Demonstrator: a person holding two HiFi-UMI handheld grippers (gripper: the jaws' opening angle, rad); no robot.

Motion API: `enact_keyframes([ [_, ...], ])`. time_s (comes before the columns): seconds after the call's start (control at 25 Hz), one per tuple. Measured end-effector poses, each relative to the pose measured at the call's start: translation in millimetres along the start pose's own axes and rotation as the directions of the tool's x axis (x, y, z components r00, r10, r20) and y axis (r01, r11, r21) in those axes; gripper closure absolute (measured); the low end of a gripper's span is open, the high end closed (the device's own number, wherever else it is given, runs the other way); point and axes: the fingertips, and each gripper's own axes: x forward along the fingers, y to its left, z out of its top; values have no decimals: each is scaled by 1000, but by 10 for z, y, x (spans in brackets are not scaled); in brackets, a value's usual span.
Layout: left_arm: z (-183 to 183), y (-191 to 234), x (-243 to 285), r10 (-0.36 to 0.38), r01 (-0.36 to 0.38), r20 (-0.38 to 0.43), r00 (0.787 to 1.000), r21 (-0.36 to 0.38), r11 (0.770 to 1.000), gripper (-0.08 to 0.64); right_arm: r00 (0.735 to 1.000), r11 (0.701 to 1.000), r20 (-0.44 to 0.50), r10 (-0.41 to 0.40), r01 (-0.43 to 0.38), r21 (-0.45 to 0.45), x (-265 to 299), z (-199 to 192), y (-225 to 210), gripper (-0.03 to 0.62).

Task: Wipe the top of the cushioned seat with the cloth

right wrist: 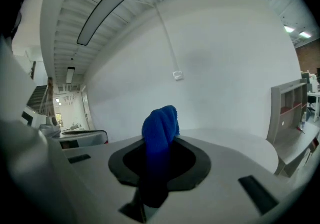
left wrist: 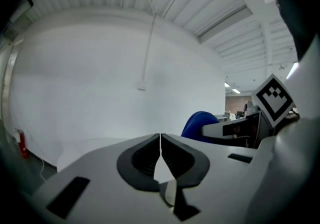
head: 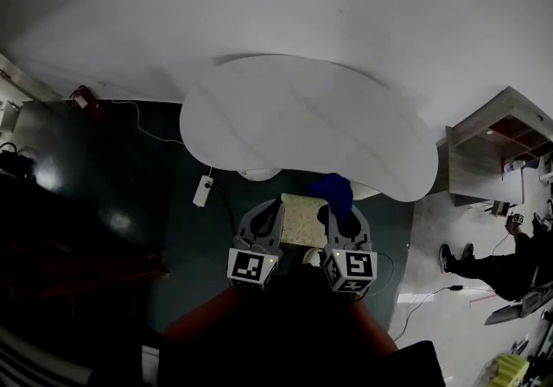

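the person is holding both grippers close together, low in front of the body, over the cushioned seat [head: 302, 219]. the seat is a pale patterned square showing between them, just under the near edge of the white table [head: 294, 117]. the gripper views are looking out at the wall and table top rather than down. from that, both tools seem to be held level above the seat and not pressing on it. this reads as a ready stance, with wiping not yet under way.

right gripper [head: 339, 214]: its jaws are clamping the blue cloth [right wrist: 160, 128]. the cloth is bunching up out of the jaw tips as a rounded wad, and a darker tail is hanging down into the throat of the jaws. gripping it by the middle is leaving a padded lump forward of the tips, probably the part that will be meeting the cushion first. in the head view the wad is showing over the far right corner of the seat, by the table edge. whether it is touching the cushion cannot be told.

left gripper [left wrist: 160, 144]: its jaws are pressing together tip to tip with nothing between them. it is hovering beside the seat's left edge, seemingly free to steady the seat. a power strip [head: 202, 191] is lying on the dark floor to the left, well apart.
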Motion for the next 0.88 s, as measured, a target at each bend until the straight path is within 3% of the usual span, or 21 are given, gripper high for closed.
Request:
enact_keyframes([
  [0.08,192,38,-53,7,-8,32,999,28,1000,541,1000,999,16,12,-11,-42,-25,151,142,508],
  [0.16,328,107,-88,15,-15,59,998,6,1000,541,999,997,28,22,-20,-81,-53,266,255,508],
  [0.44,651,150,-215,-7,4,125,992,26,1000,541,994,992,72,77,-69,-108,-107,435,547,508],
  [0.76,807,16,-365,-64,59,225,972,27,998,541,989,988,104,103,-89,-128,-153,465,711,508],
  [0.88,824,13,-413,-66,61,226,972,31,998,541,989,986,104,107,-92,-136,-174,462,737,508],
])
